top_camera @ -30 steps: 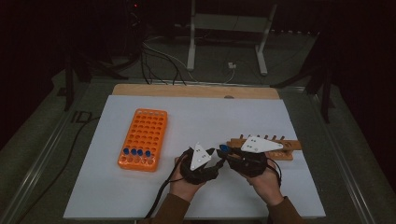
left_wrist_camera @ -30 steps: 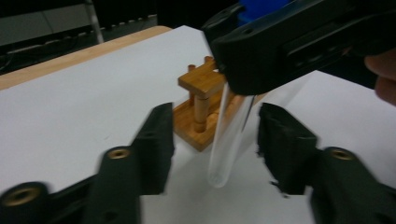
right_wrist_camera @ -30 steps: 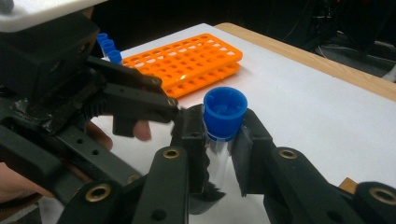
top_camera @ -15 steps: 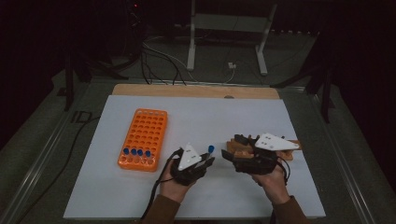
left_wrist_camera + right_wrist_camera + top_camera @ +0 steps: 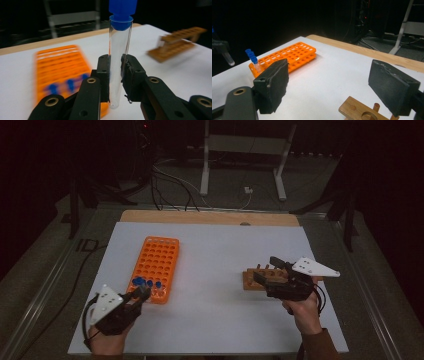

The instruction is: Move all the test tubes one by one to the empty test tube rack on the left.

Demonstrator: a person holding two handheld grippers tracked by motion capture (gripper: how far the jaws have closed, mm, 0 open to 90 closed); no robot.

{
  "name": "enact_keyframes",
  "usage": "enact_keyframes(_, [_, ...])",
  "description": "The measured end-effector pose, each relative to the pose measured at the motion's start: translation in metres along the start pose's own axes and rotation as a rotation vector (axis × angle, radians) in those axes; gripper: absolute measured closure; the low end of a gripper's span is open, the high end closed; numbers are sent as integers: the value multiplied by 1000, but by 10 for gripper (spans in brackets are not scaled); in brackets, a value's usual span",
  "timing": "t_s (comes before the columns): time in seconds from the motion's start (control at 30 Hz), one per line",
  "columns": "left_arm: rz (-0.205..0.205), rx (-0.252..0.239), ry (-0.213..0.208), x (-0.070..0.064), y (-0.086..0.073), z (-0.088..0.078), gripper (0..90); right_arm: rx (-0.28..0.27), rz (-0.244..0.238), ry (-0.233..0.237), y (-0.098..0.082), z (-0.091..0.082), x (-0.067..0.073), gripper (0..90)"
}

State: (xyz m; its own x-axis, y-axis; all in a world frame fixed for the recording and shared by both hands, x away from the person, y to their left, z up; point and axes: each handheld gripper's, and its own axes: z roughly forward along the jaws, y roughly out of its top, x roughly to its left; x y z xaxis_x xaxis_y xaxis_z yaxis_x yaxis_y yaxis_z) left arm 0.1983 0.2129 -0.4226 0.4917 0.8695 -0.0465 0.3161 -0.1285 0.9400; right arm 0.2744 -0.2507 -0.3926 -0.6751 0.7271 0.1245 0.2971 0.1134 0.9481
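left gripper view: tube in hand, rack next

left gripper view shows the left gripper clenched on a clear tube with a blue cap, held upright between the pads, its round bottom hanging free below them. in the high view that gripper sits at the near left of the white table, just short of the near end of the orange rack.

a few blue-capped tubes already stand in the rack's nearest rows; the many holes farther back are empty. so a small part of the loading looks done, and this tube has yet to be lowered into a free hole.

to the right, the right gripper is released, its jaws having just been opening, with nothing between them. it hovers over the wooden stand, which lies well apart from the rack. whether more tubes wait on the stand i cannot tell: a few pegs stick up, too small to read.
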Motion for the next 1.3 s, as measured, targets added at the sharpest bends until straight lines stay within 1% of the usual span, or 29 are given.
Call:
enact_keyframes(0.1, [-23,-5,60,16,-6,-4,768,3,-2,-6,0,0,0,165])
enact_keyframes(0.17, [-34,-5,98,26,-10,-4,768,0,-3,-7,0,-1,0,165])
enact_keyframes(0.2, [-36,0,125,32,-12,-1,768,-4,-4,-8,0,-1,-1,165])
enact_keyframes(0.27, [-43,9,153,42,-17,7,768,-7,1,-10,1,-2,-2,165])
enact_keyframes(0.3, [-53,14,164,47,-20,12,768,-7,1,-11,0,-2,-3,165])
enact_keyframes(0.37, [-69,18,164,55,-26,22,768,-4,-2,-11,0,-2,-2,164])
enact_keyframes(0.4, [-68,26,166,57,-28,27,768,-4,-5,-12,0,-3,-3,163])
enact_keyframes(0.5, [-48,71,166,61,-35,41,768,-6,-6,-23,0,-4,-4,162])
enact_keyframes(0.53, [-45,88,168,63,-37,46,768,-8,-4,-24,-1,-5,-4,162])
enact_keyframes(0.57, [-51,102,167,64,-39,49,768,-9,-4,-25,-1,-5,-5,161])
enact_keyframes(0.63, [-49,140,164,64,-44,54,768,-7,-1,-28,-3,-6,-7,158])
enact_keyframes(0.67, [-40,169,166,63,-46,55,768,-6,-4,-34,-4,-7,-8,157])
enact_keyframes(0.73, [-39,212,159,63,-50,56,772,1,-10,-47,-7,-9,-11,157])
enact_keyframes(0.8, [-45,230,159,63,-51,54,775,12,-18,-62,-12,-11,-15,156])
enact_keyframes(0.83, [-37,241,158,63,-52,54,776,19,-20,-69,-15,-12,-17,156])
enact_keyframes(0.9, [-29,242,156,61,-53,52,777,31,-21,-83,-21,-15,-21,156])
enact_keyframes(0.97, [-33,243,150,61,-53,51,776,40,-15,-95,-28,-17,-27,156])
enact_keyframes(1.0, [-46,241,137,62,-54,51,773,49,-15,-107,-33,-18,-29,156])
enact_keyframes(1.07, [-95,223,110,66,-54,50,733,64,-13,-118,-44,-19,-34,155])
enact_keyframes(1.1, [-102,227,140,67,-54,49,676,70,-5,-125,-49,-20,-36,154])
enact_keyframes(1.13, [-119,227,154,69,-55,48,571,71,-1,-126,-54,-21,-38,154])
enact_keyframes(1.17, [-137,215,157,71,-55,45,535,70,6,-123,-58,-22,-40,153])
enact_keyframes(1.23, [-152,193,173,72,-54,38,457,64,2,-119,-66,-25,-40,149])
enact_keyframes(1.3, [-165,155,182,72,-53,29,363,50,-1,-119,-71,-28,-40,143])
